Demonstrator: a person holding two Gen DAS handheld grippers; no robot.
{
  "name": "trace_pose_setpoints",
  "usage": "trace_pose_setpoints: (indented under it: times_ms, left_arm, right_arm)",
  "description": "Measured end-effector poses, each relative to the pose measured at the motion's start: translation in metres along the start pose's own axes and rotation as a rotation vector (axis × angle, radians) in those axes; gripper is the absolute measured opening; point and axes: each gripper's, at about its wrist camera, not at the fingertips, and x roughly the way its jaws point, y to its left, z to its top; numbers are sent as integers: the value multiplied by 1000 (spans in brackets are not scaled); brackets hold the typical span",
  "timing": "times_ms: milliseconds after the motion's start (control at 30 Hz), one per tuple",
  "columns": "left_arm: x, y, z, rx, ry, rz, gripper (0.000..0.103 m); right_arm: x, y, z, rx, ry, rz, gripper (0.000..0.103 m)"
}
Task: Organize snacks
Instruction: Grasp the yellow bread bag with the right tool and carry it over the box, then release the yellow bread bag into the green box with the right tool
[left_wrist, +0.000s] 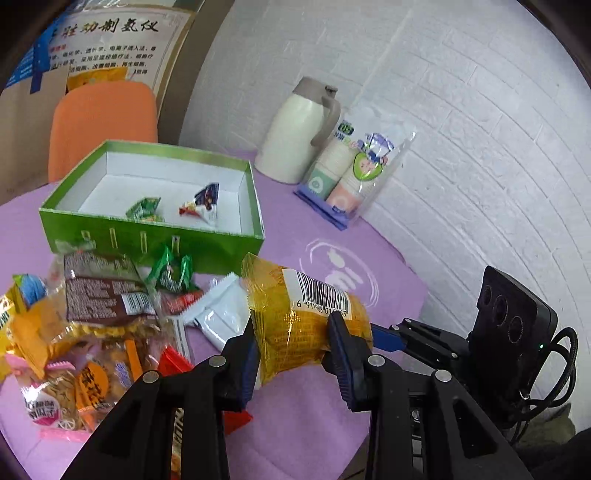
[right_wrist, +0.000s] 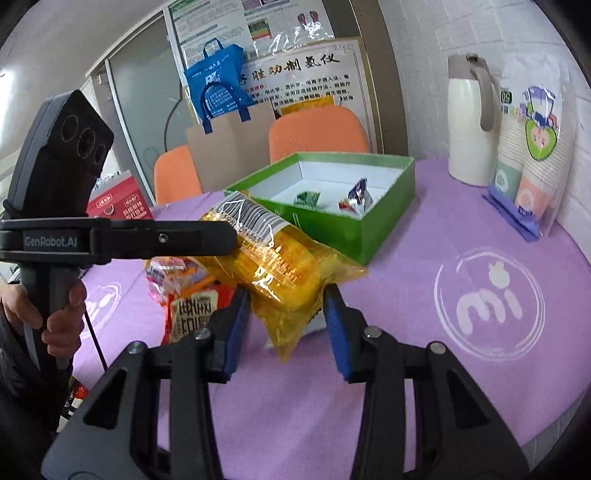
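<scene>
Taking the green box (right_wrist: 384, 221) as the landmark and reading from the left of the table: the heap of loose snack packets (left_wrist: 85, 332) lay just in front of the box's near wall, on the purple tablecloth (left_wrist: 303, 435). Inside the box sat only two small sweets, a green-wrapped candy (left_wrist: 144, 209) and a red, white and blue one (left_wrist: 202, 205), so most of the sorting looked undone.

Right of the heap and nearer than the box's front corner, the yellow snack packet (left_wrist: 295, 325) with a barcode label was held clear of the cloth. The left gripper (left_wrist: 293, 356) was pinching it across its lower body, its blue pads pressed into the film. The right gripper (right_wrist: 286, 325) had its jaws closed in on the crimped tail end of the same packet, the film bunched between the pads. Beyond, to the right of the box, stood a cream thermos jug (right_wrist: 471, 122) and a sleeve of paper cups (right_wrist: 532, 147).

The packet looked light, with thin, glossy, slippery film that crumples, and contents that might crush. A hold across the filled middle should be surer than one on the flat seal, which may slide free; a gentle squeeze seemed wise.
</scene>
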Motion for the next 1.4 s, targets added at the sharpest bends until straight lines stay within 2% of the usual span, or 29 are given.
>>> trace_pose_setpoints:
  times_ms: [133,267,467,833,900,933,967,1000,1067,1167,1300,1400]
  left_arm:
    - [-13,6,31,-16,-80,6,35]
    - [-10,20,59,-35,-125,15,35]
    - [19,48,83,-103,-114,10,35]
    - [65,87,91,-199,-61,23,35]
    - [68,90,90,-202,-57,34,38]
    - [69,92,90,-200,-54,35,40]
    - [70,92,89,-199,-46,35,52]
    - [71,91,87,-198,-36,50,70]
    - [69,89,84,-185,-41,102,86]
    - [67,86,80,-174,-30,143,86]
    - [61,86,77,-191,-25,144,86]
    - [50,81,75,-182,-40,165,86]
  right_arm:
    - [14,0,31,-29,-49,-8,42]
    - [39,-14,53,-28,-66,-7,42]
    - [73,-35,62,-11,-31,-24,42]
    - [120,-50,64,-63,36,-68,44]
    - [125,-48,62,-106,44,-92,51]
    - [126,-46,61,-121,48,-110,67]
    - [125,-43,58,-139,43,-124,82]
    - [123,-41,56,-153,34,-127,86]
    - [120,-36,51,-184,25,-127,90]
    - [121,-31,46,-216,36,-141,102]
    - [113,-27,44,-227,43,-147,102]
    - [95,-24,47,-212,9,-132,102]
